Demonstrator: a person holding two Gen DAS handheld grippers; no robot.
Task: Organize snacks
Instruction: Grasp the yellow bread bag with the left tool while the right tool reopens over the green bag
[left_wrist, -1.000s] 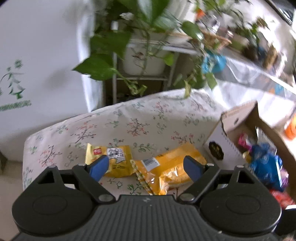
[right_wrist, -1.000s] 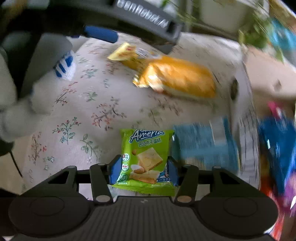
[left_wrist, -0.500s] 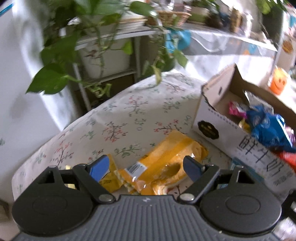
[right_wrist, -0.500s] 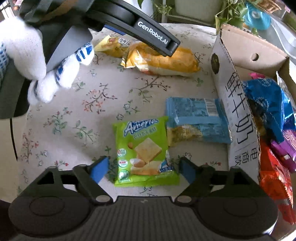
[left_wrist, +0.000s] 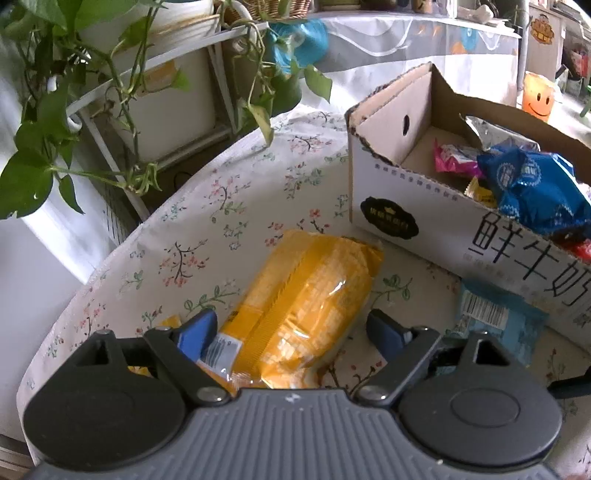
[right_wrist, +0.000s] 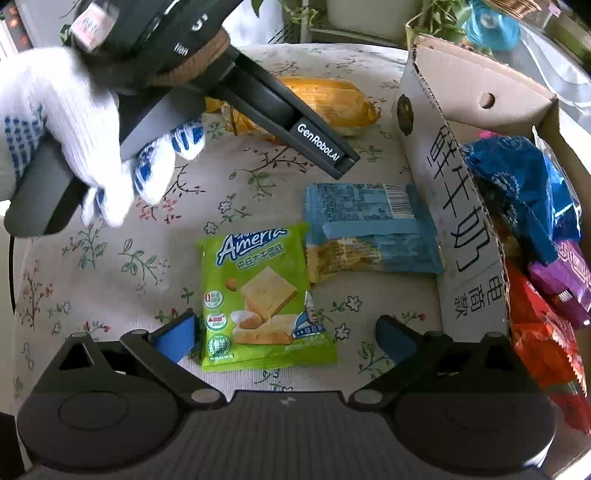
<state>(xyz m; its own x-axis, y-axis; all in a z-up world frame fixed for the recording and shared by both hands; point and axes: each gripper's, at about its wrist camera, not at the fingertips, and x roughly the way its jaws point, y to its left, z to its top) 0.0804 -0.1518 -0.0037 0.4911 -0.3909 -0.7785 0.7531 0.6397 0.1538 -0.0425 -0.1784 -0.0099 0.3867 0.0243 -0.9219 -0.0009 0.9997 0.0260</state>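
- Right gripper: jaws wide and opening. Green cracker packet lies flat on the cloth between the blue pads; left pad just beside its edge, right pad clear of it. Not gripped.
- Left gripper: jaws apart and opening a little, straddling the near end of the orange packet. Whether the pads touch the wrapper I cannot tell; no visible squeeze.
- Orange packet: long, glossy crinkled film, clear window, ribbed contents.
- Small yellow packet: mostly hidden behind the left finger.
- Light blue packet: flat, barcode side up, touching the green packet's corner, lying against the cardboard box.
- Box: corrugated, white printed wall, perforated torn rim; holds shiny blue, pink, purple, red wrappers, partly cut off at frame edge.
- Tablecloth: woven, floral print.
- White knitted glove, blue-dotted, holds the left gripper's handle.
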